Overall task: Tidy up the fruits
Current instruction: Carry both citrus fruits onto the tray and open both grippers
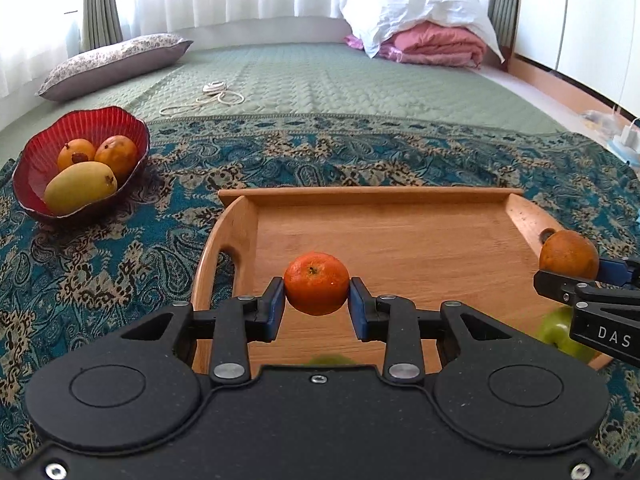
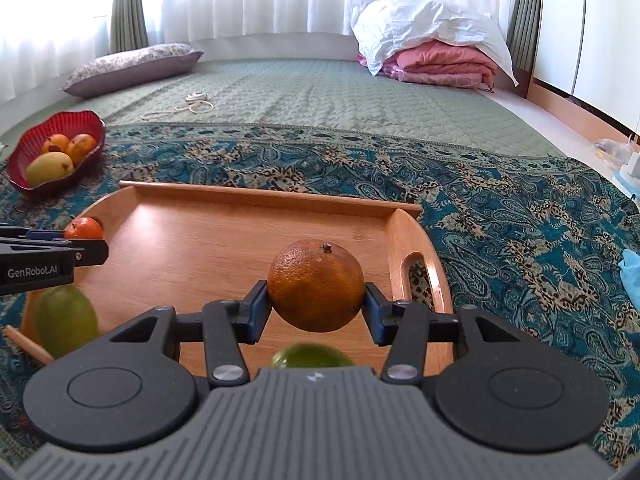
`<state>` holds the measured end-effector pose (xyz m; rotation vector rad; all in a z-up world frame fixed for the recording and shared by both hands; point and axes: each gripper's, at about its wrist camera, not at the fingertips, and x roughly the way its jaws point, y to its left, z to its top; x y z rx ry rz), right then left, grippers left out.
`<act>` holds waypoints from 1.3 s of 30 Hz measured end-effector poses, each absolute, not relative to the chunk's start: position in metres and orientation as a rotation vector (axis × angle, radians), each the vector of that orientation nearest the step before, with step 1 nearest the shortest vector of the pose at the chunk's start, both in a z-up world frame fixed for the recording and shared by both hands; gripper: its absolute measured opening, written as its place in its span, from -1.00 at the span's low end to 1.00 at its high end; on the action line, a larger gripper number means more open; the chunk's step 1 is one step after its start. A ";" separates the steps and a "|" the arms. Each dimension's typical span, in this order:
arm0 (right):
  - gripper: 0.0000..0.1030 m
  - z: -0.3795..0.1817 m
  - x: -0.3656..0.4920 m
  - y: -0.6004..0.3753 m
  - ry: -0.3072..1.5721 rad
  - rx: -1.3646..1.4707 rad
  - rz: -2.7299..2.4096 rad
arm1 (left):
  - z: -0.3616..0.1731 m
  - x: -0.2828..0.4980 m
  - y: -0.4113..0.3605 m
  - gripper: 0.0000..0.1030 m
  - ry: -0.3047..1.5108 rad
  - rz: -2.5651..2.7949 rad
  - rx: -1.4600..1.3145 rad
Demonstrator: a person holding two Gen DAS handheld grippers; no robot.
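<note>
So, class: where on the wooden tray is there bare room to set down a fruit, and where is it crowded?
Free: the tray floor from its far wall down to the middle, between the two handle ends. Crowded: the near edge, where two green fruits lie, with the left claw holding a tangerine and the right claw an orange above.

Left tool (image 1: 317, 300): matte black speckled body, two round raised discs on top, black linkage arms with silver rivets, blue pads (image 1: 276, 304) on the fingertips. Silver screws sat at the lower corners and one at centre top. Right tool (image 2: 316, 306): same black linkages, discs and blue pads (image 2: 258, 312), but its centre cover was grey and ribbed, with a small pale logo, probably a lightning mark. Side plates carried white lettering: "DAS" on the right one, "GenRobot.AI" on the left.
</note>
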<state>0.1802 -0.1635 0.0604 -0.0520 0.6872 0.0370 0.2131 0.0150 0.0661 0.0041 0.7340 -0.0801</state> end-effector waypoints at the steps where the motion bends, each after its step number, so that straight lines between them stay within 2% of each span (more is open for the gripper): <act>1: 0.02 0.059 0.183 -0.163 0.693 -0.052 0.035 | 0.065 0.216 0.015 -0.38 0.739 -0.080 0.004; 20: 0.02 0.036 0.207 -0.165 0.775 -0.078 0.022 | 0.037 0.245 0.020 -0.38 0.825 -0.046 0.003; 39: 0.09 0.024 0.208 -0.161 0.792 -0.101 0.028 | 0.027 0.247 0.021 -0.36 0.830 -0.047 -0.004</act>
